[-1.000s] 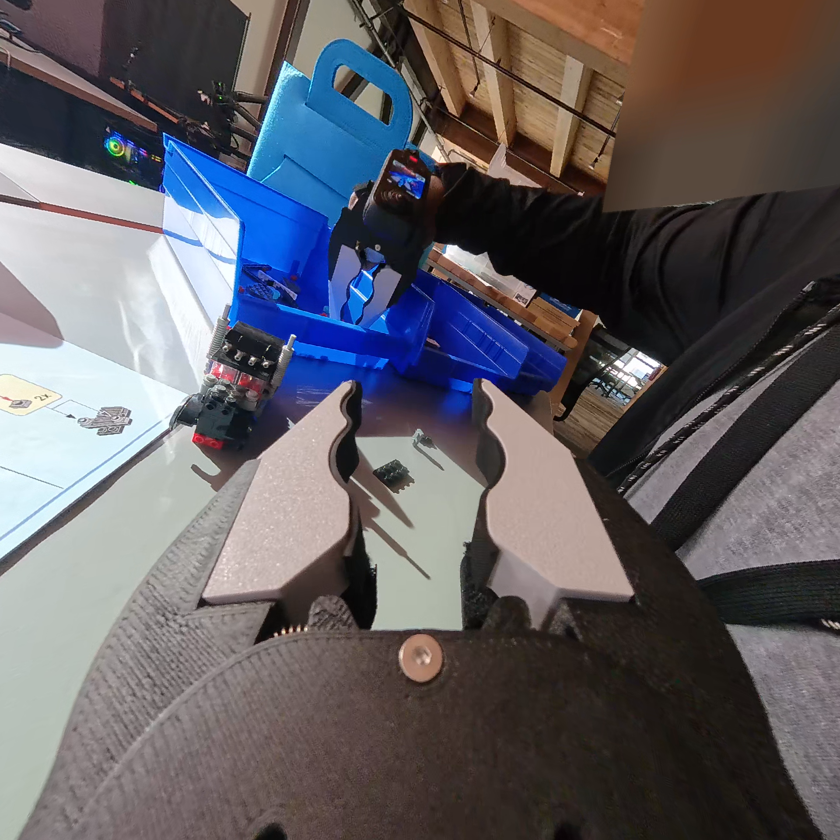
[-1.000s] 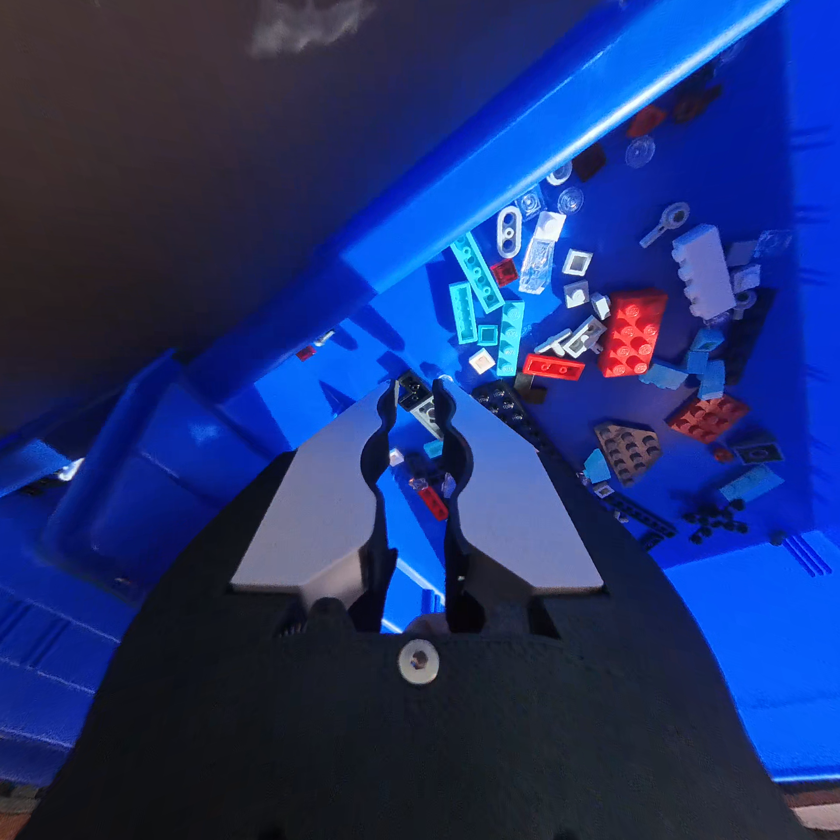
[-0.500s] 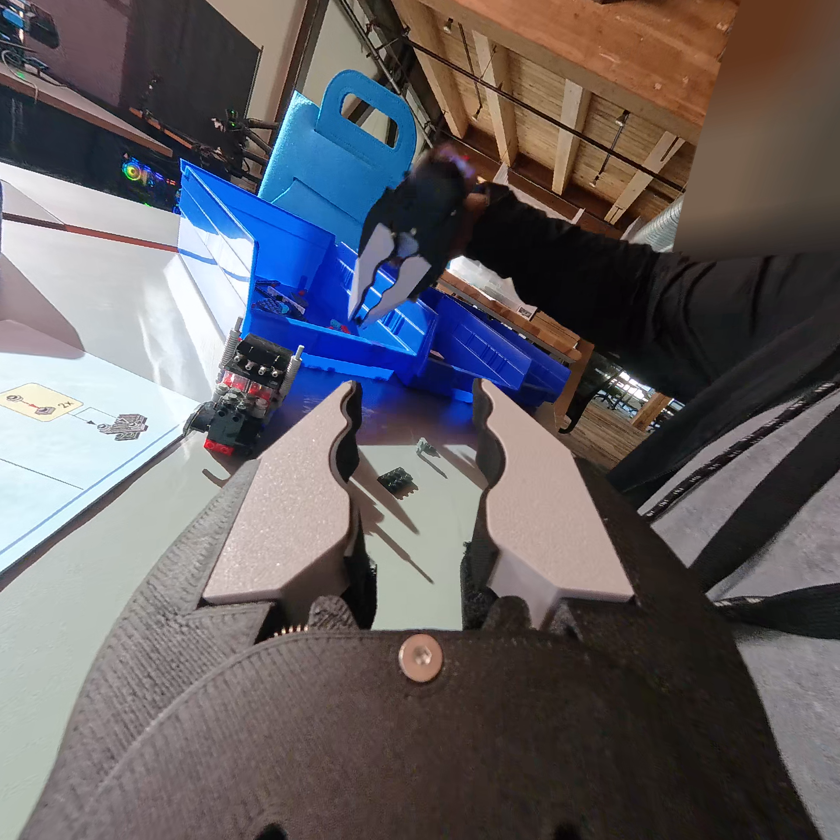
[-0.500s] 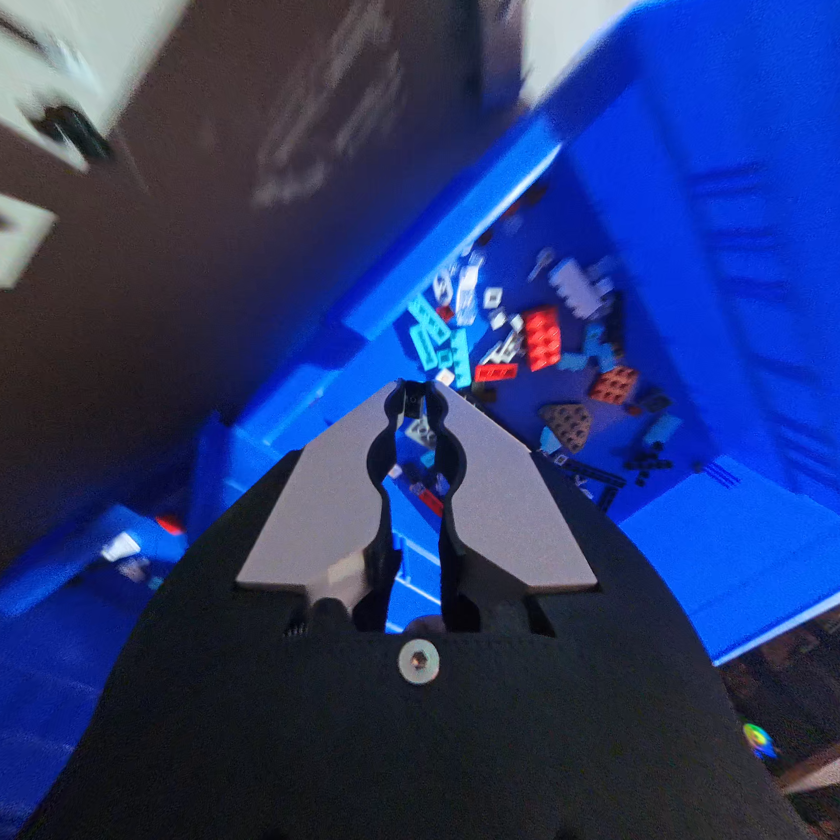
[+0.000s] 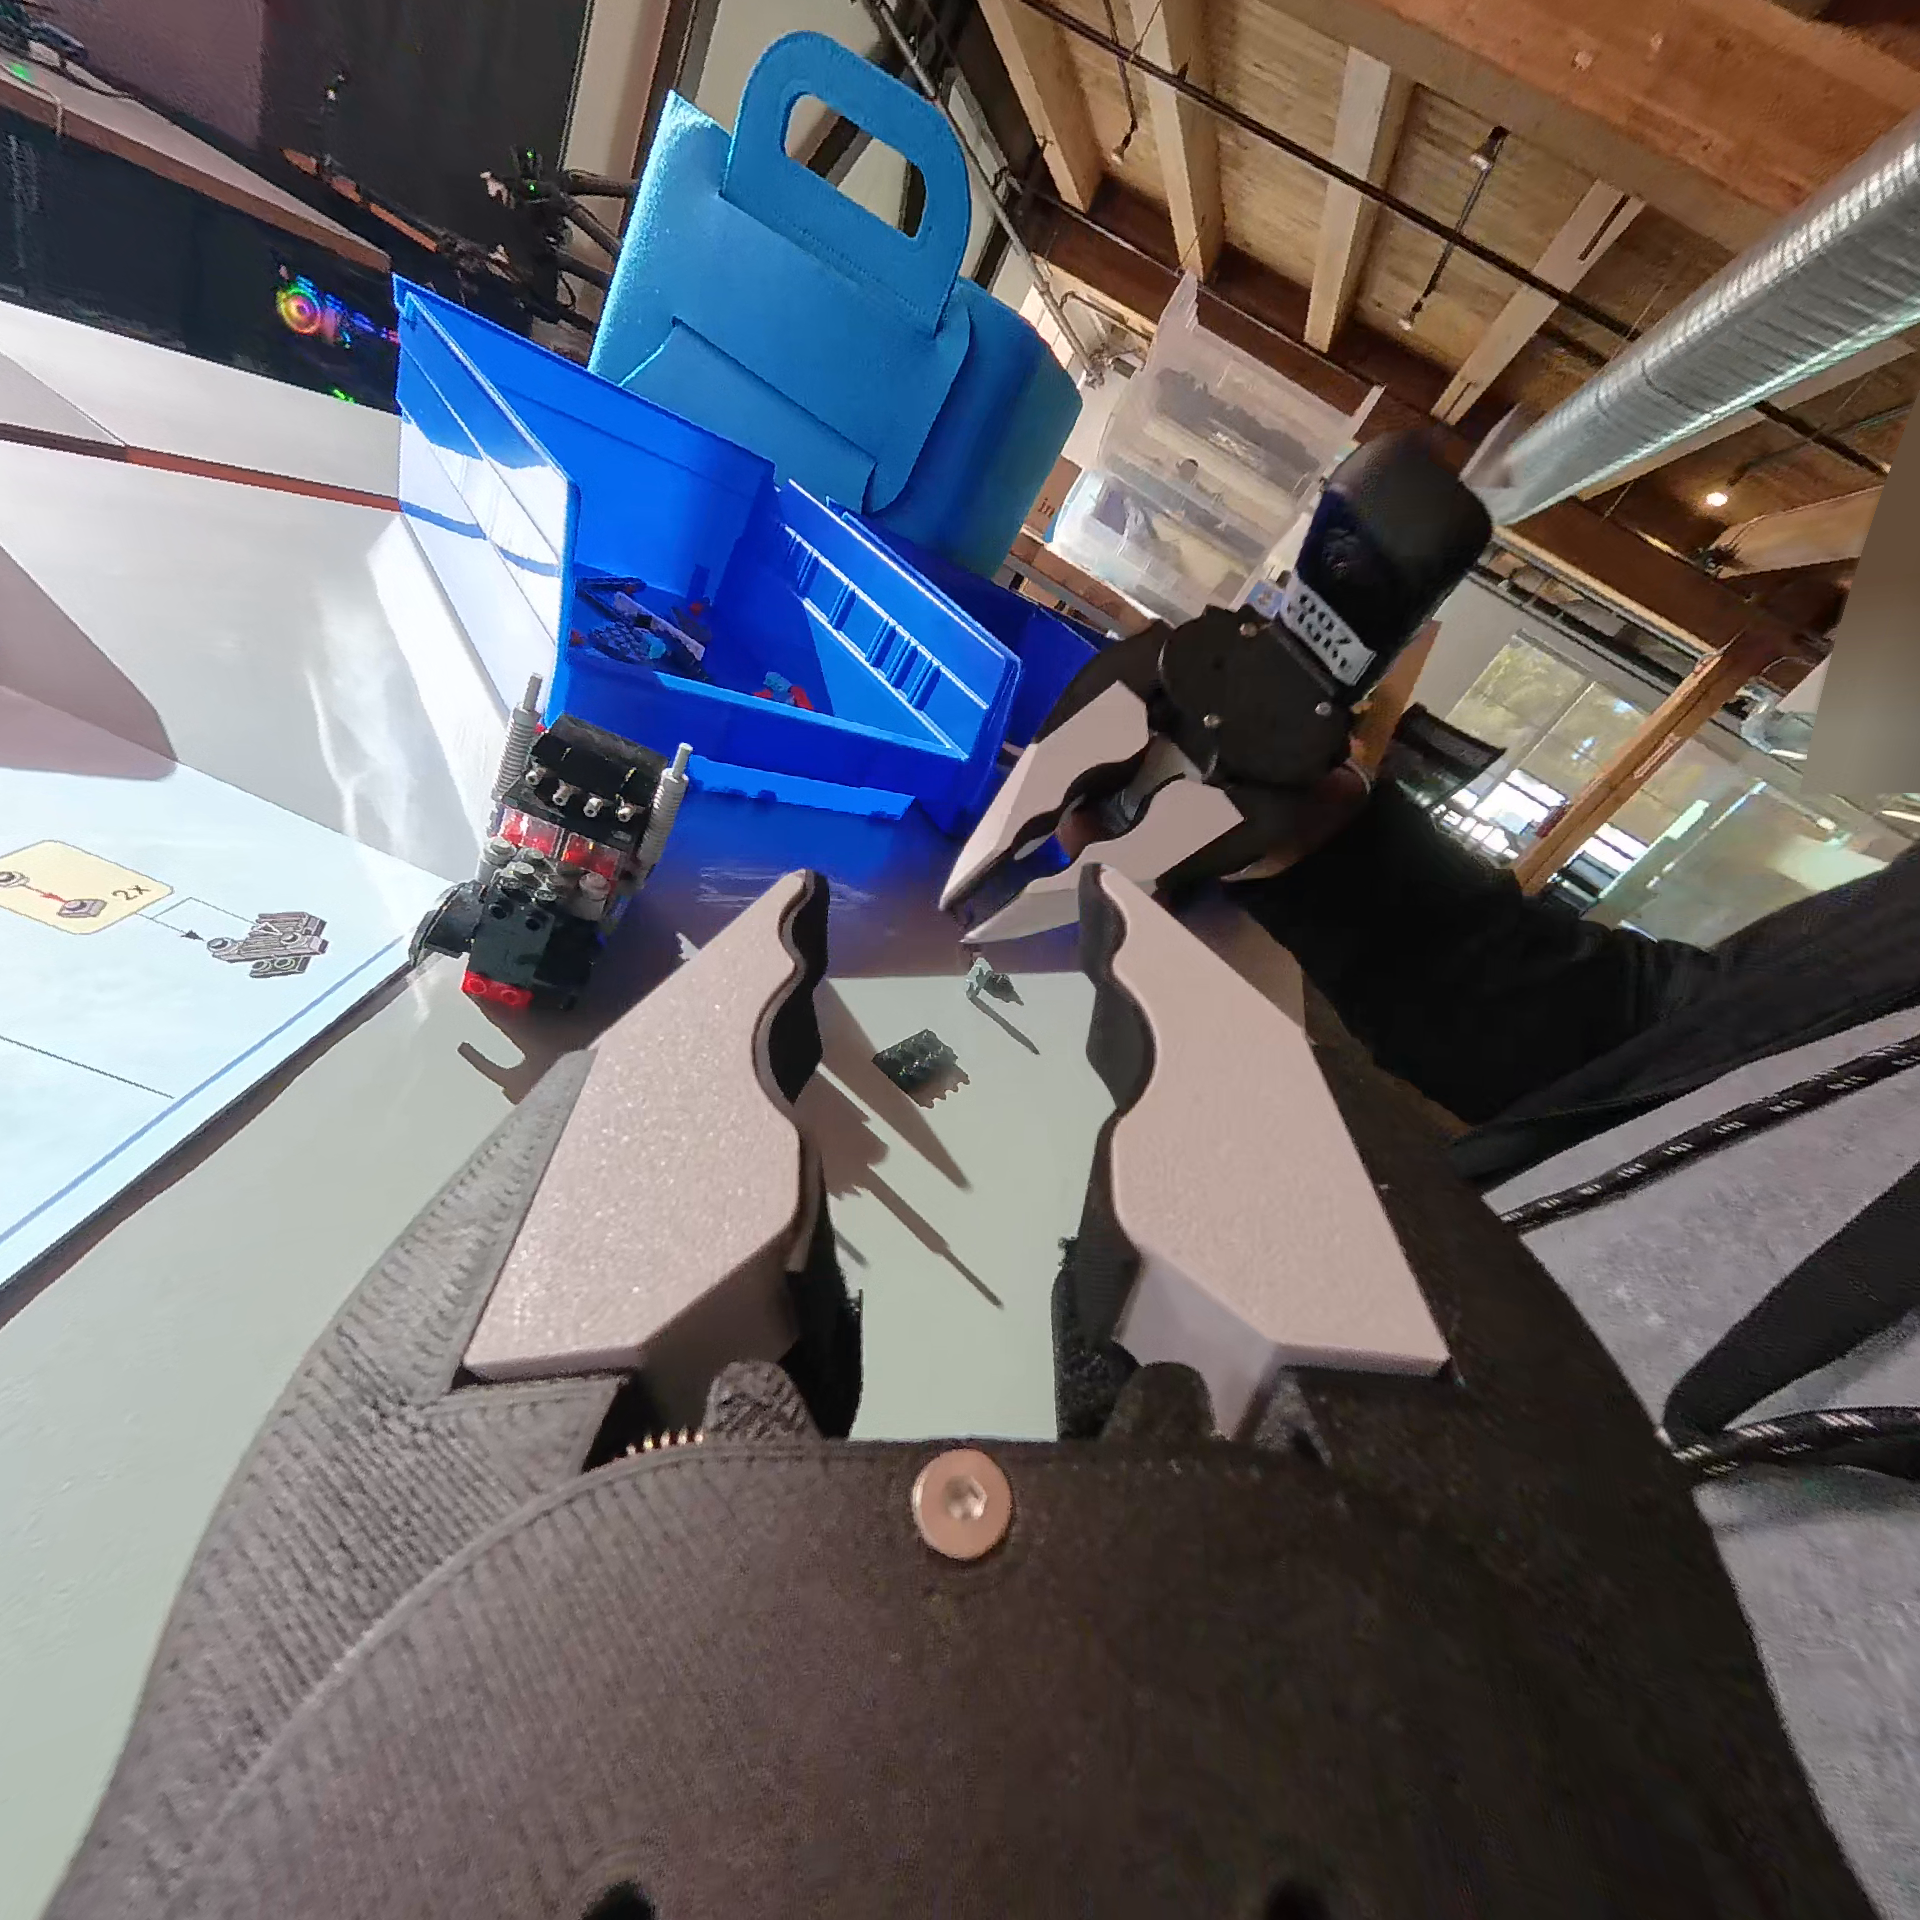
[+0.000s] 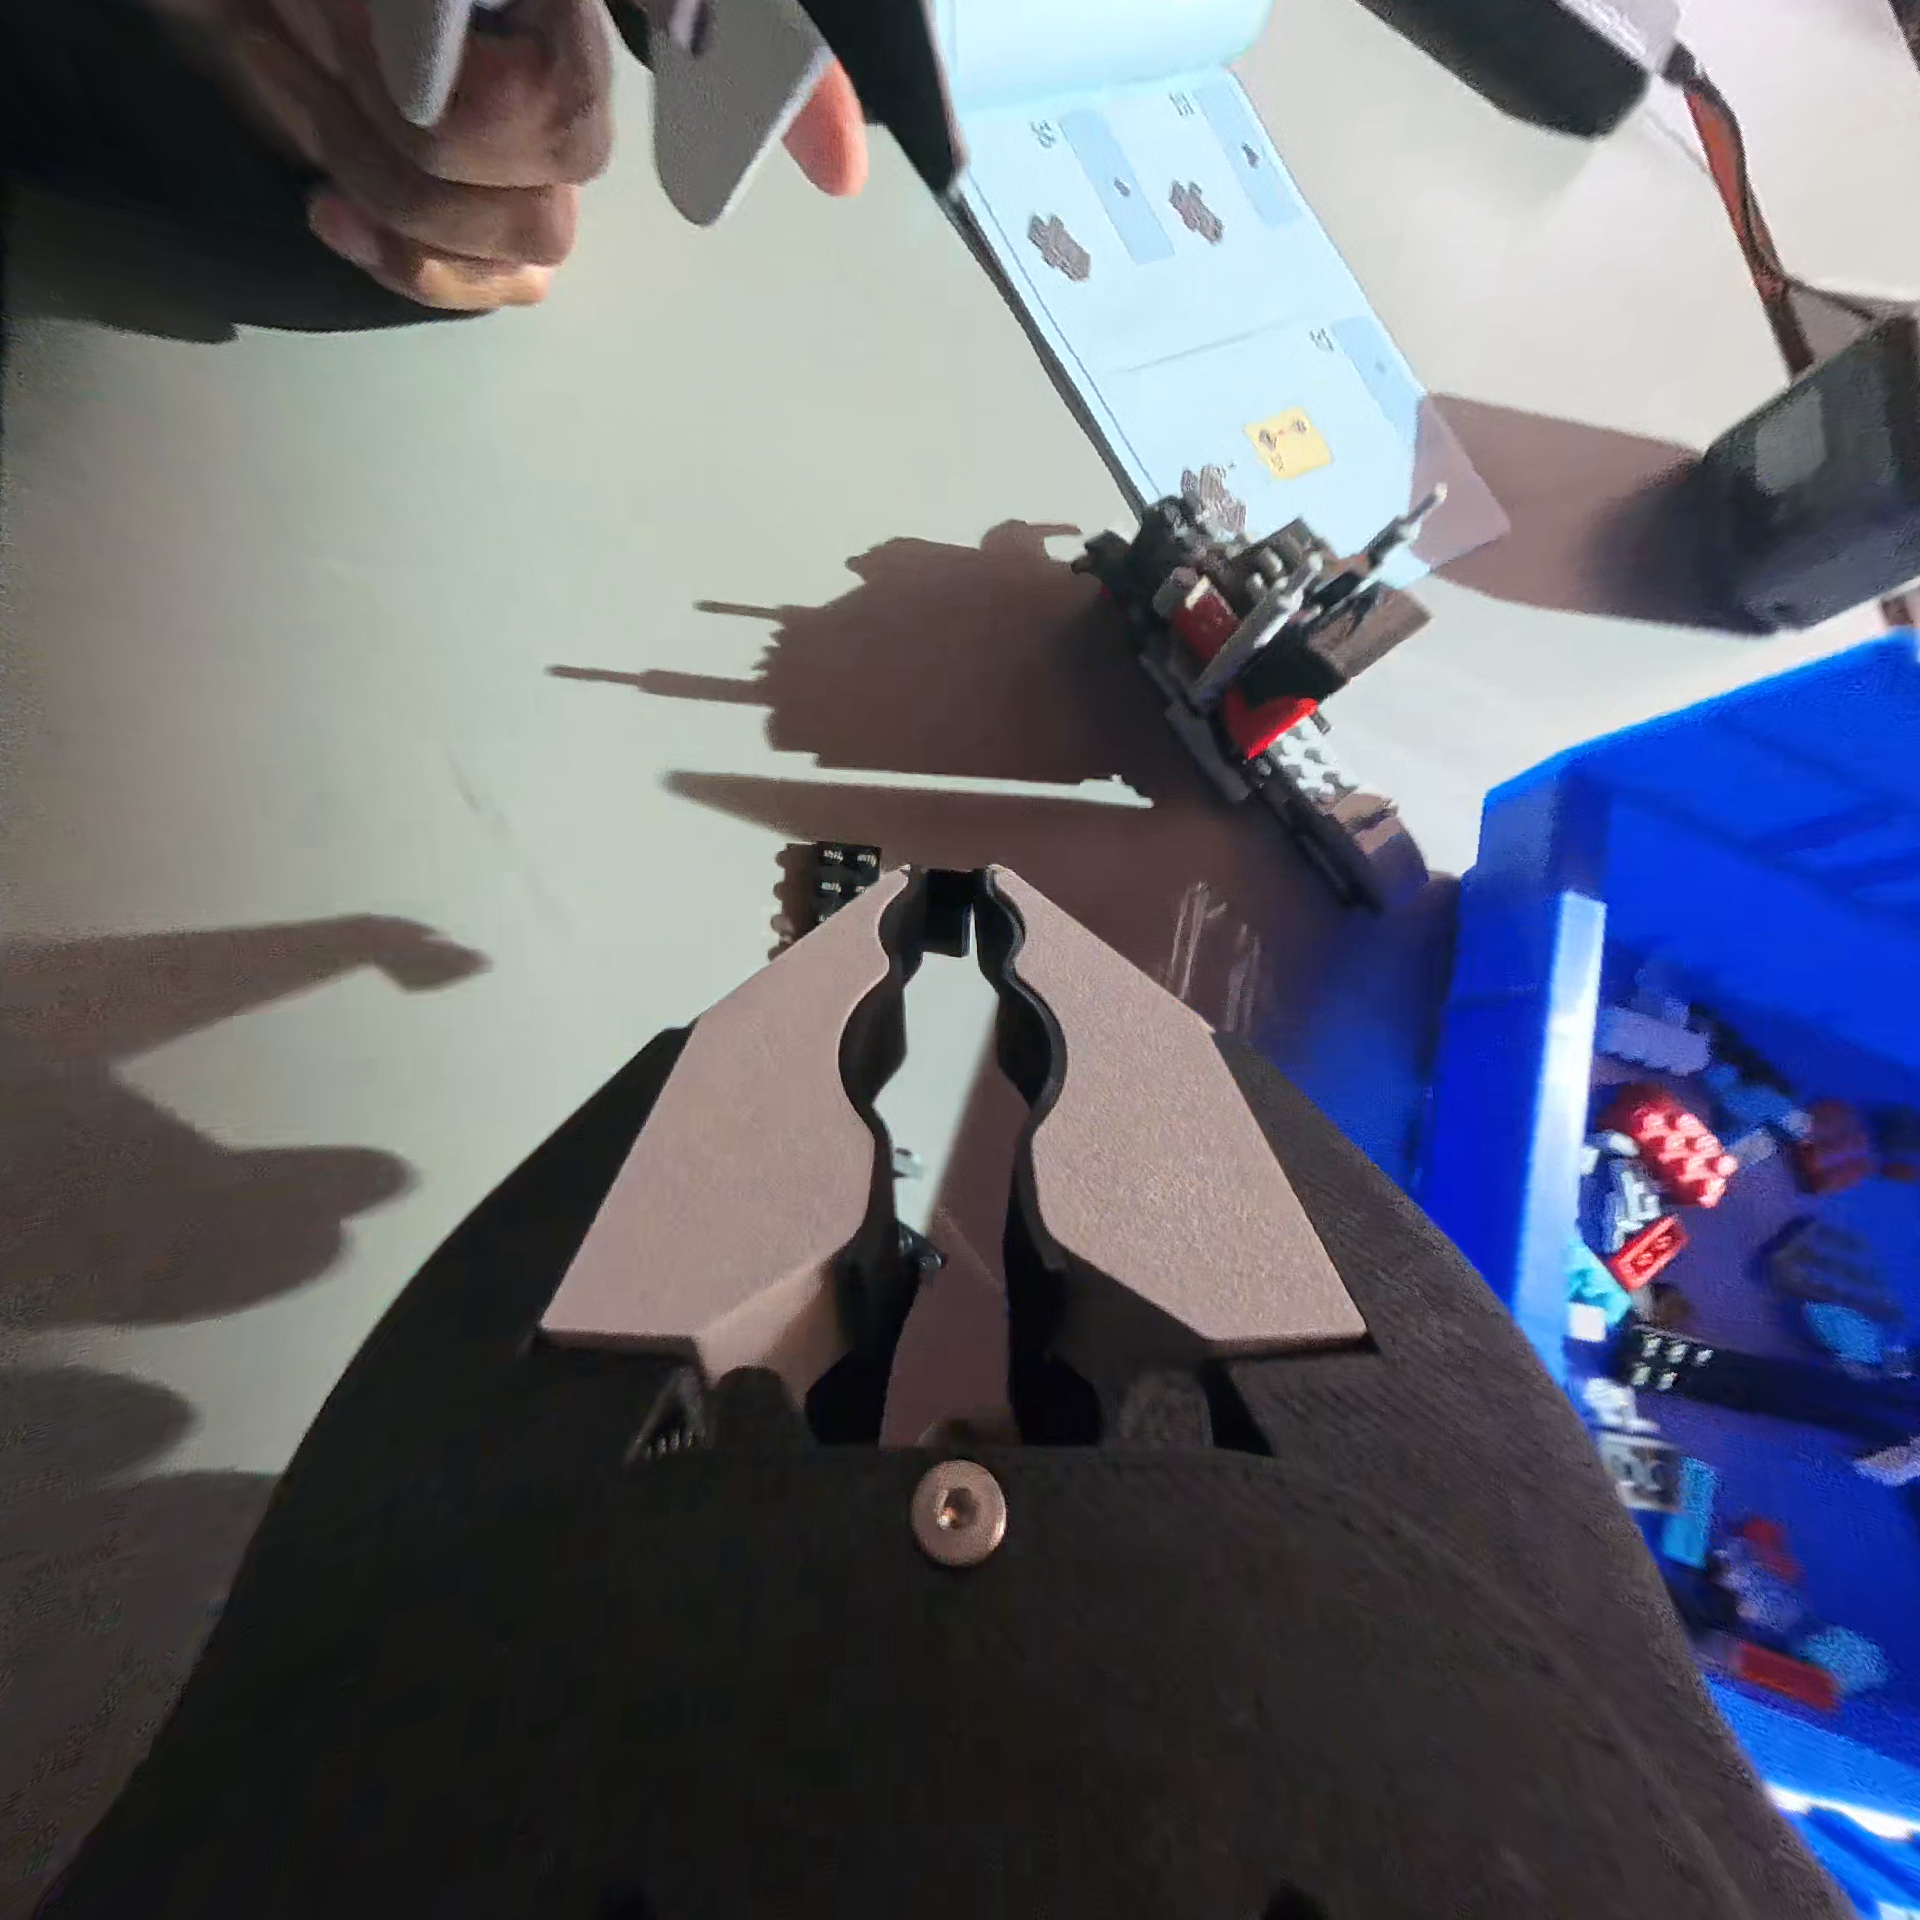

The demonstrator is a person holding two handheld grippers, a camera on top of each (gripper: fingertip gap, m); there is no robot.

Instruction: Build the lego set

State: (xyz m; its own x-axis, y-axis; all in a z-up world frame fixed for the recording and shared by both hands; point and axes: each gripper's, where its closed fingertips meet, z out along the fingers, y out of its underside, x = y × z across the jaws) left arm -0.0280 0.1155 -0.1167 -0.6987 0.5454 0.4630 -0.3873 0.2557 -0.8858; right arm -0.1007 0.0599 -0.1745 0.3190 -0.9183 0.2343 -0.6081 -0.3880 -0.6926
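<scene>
stretching across both views, the pale table [image 5: 239, 665] is the largest surface, with a wide bare stretch on the side away from the bins and another between the two grippers. the blue bin [image 5: 665, 582] sits at the far side with its tall wall toward the open table, a blue felt bag [image 5: 831, 312] upright behind it; in the right wrist view the bin's rim [image 6: 1558, 1091] stands just beside the right gripper, loose bricks lying inside. the instruction booklet [image 5: 135, 997] lies flat, its corner edge touching or just beside the part-built lego model [image 5: 561, 883], which stands between booklet and bin. the pages show printed step drawings and a yellow call-out box, the small figures too blurred to make out. a white sticker with writing sits on the body of the right gripper in the left wrist view.

the left gripper [image 5: 951, 904] is released, its jaws standing wide apart low over the table, with clear room ahead of them. the right gripper [image 6: 945, 883] is clenched on a small black brick [image 6: 945, 914] at its very tips, low over the table, near the model but apart from it. a small black plate [image 5: 914, 1060] lies loose on the table just beside those tips, and a tiny grey piece [image 5: 987, 982] lies near it.
</scene>
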